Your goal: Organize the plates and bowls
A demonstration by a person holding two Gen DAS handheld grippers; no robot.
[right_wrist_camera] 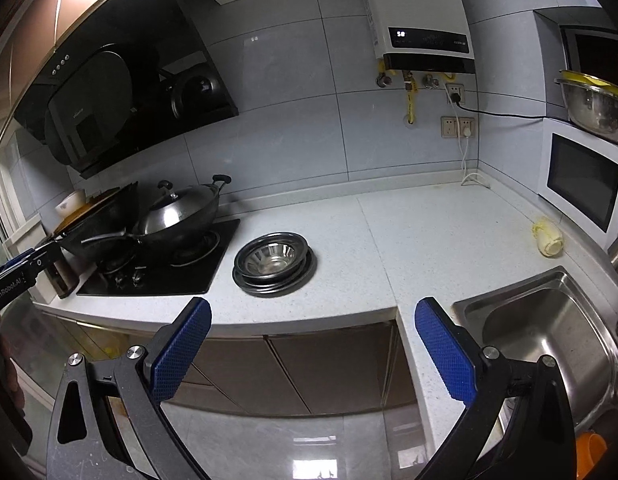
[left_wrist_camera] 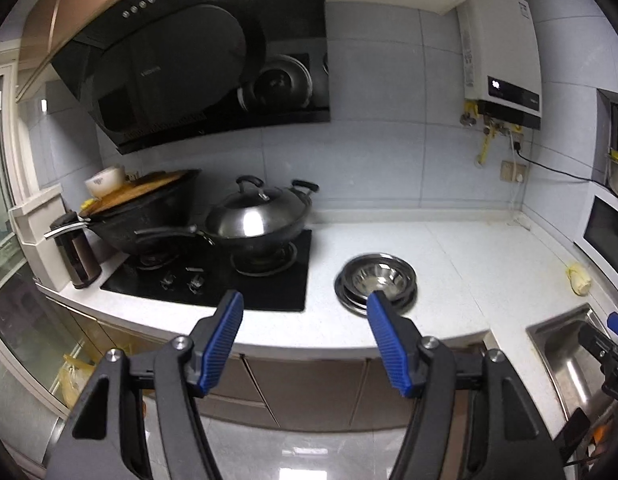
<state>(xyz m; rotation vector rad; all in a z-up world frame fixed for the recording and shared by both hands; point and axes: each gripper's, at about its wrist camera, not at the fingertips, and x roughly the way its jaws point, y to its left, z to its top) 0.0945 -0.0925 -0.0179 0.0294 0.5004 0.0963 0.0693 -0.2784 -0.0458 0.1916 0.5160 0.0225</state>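
Observation:
A stack of steel plates with a steel bowl nested on top (left_wrist_camera: 376,282) sits on the white counter just right of the hob; it also shows in the right wrist view (right_wrist_camera: 274,263). My left gripper (left_wrist_camera: 305,306) is open and empty, held in front of the counter edge, short of the stack. My right gripper (right_wrist_camera: 313,312) is open and empty, also in front of the counter edge, to the right of the stack. The left gripper's body shows at the left edge of the right wrist view (right_wrist_camera: 17,270).
A black hob (left_wrist_camera: 213,280) carries a dark wok (left_wrist_camera: 149,216) and a lidded steel wok (left_wrist_camera: 261,216). A steel sink (right_wrist_camera: 549,332) is at the right. A yellow-white object (right_wrist_camera: 548,237) lies near a white microwave (right_wrist_camera: 585,178). A steel bowl (right_wrist_camera: 593,102) sits above it.

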